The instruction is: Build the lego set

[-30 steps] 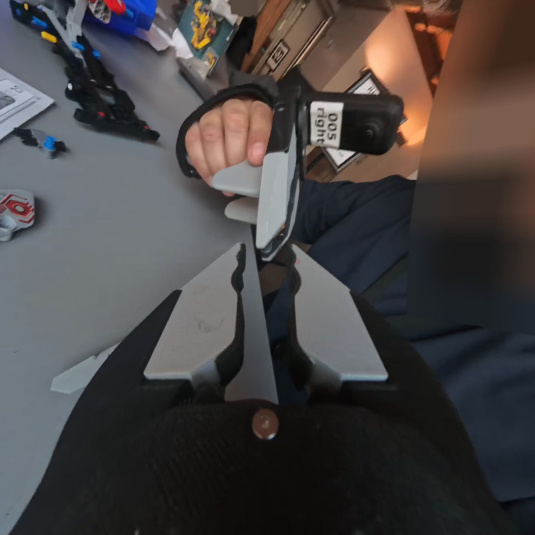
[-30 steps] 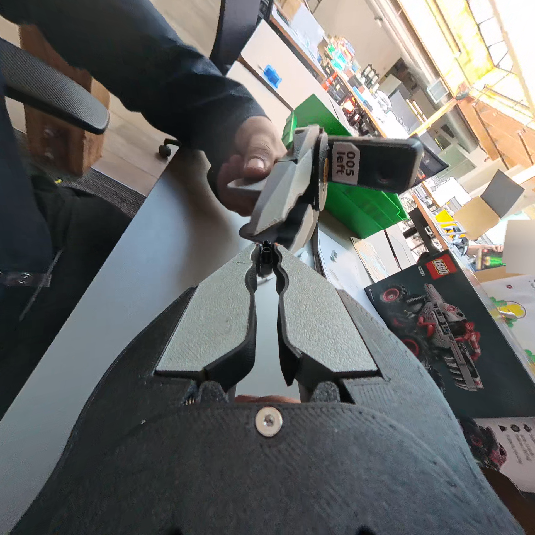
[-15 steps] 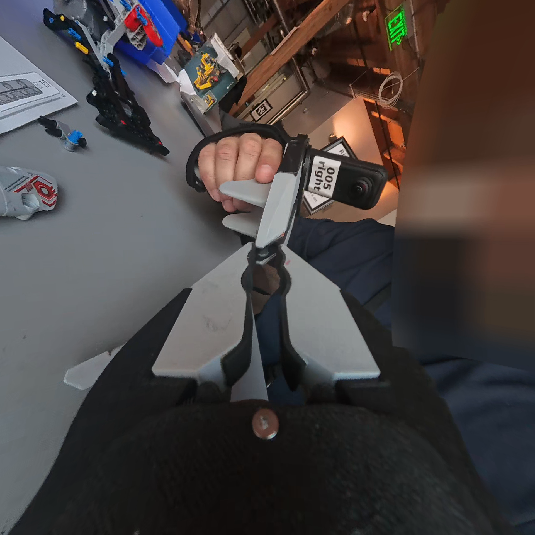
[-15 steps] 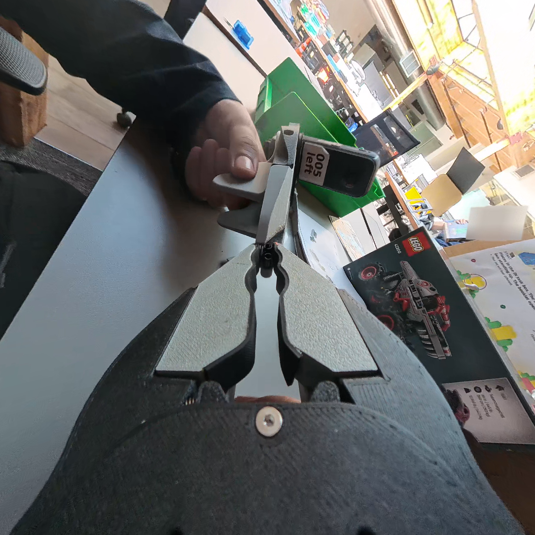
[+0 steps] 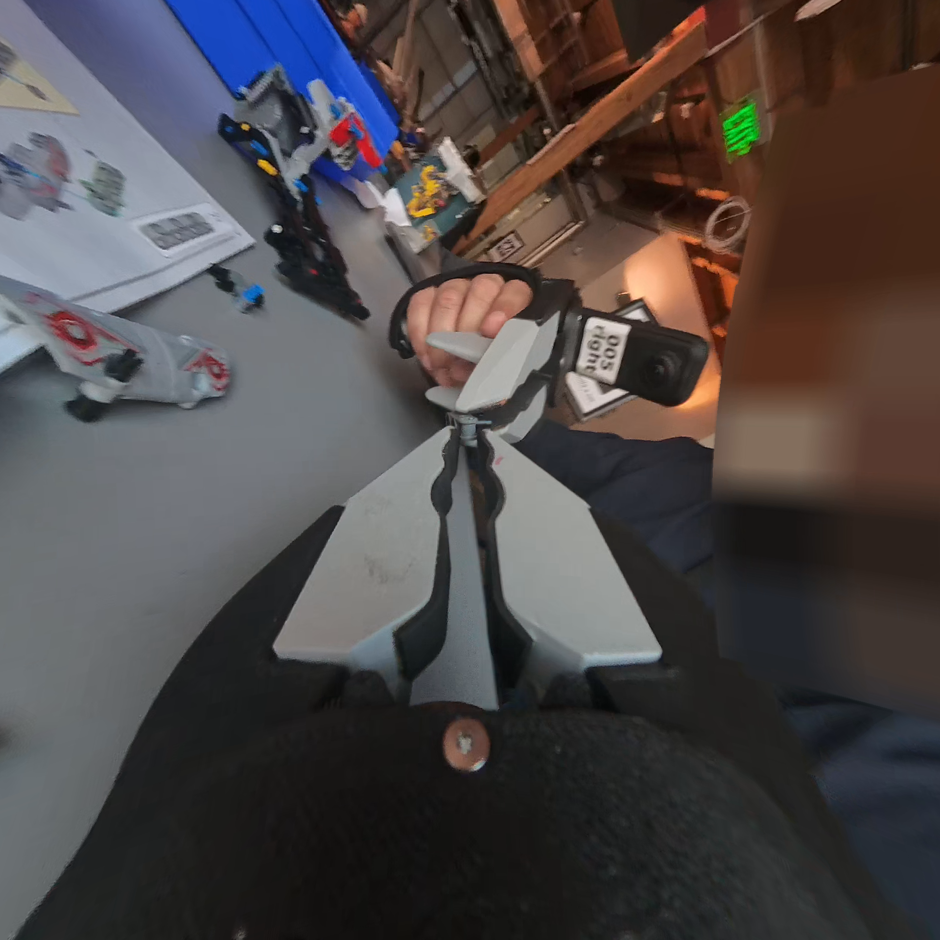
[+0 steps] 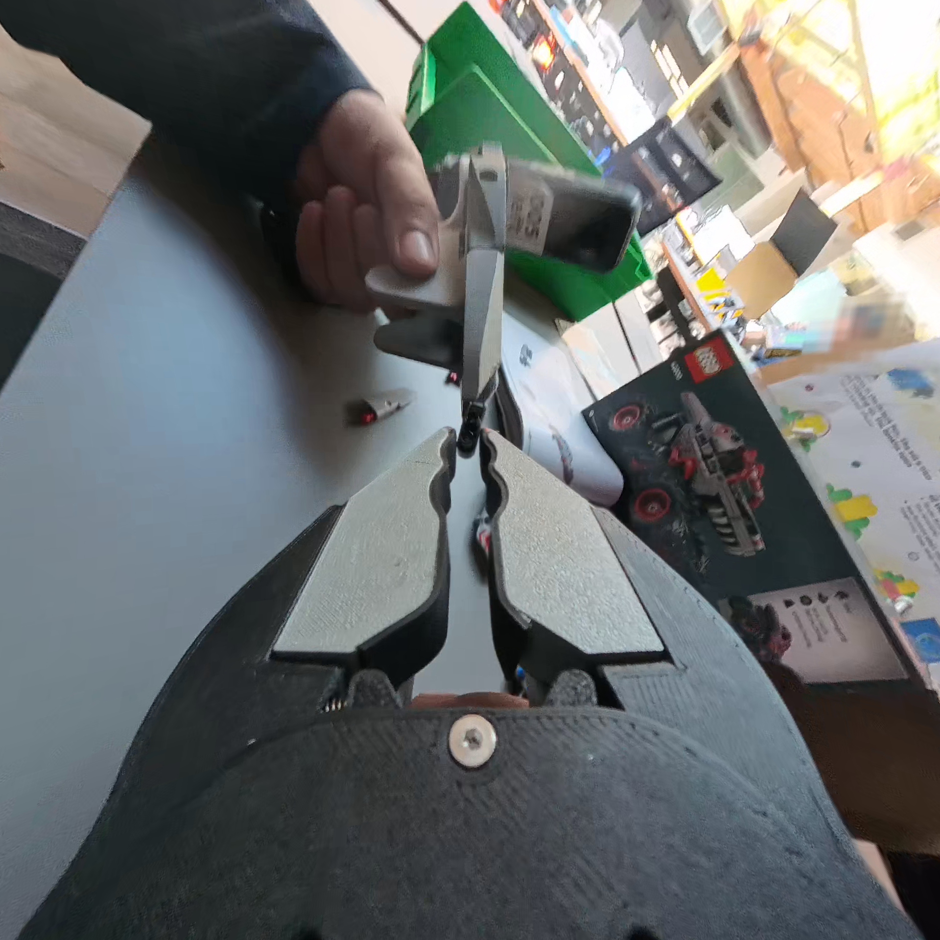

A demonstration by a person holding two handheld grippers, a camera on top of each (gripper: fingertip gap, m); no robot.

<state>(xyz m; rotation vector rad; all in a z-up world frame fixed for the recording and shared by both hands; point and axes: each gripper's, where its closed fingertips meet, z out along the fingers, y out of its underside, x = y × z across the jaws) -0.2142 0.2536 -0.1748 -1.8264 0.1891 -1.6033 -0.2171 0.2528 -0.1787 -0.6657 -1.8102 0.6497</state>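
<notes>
My left gripper and my right gripper meet tip to tip above the grey table. Between the tips is a small black and grey lego piece, also visible in the left wrist view. The left jaws are nearly shut on one end of it. The right jaws stand narrowly apart around its other end. Each view shows the other gripper opposite, held by a hand: the right one and the left one. The partly built model lies far off on the table.
A grey panel with red stickers, an instruction booklet, a small blue and black piece and a blue bin are on the left side. The set's box, green bins and a small grey piece show in the right wrist view. Left and right tips are no more than a few centimetres apart.
My left jaws have closed from clearly apart onto the piece that the right gripper holds. Both grippers have tilted together, so more of the table shows in both views.
</notes>
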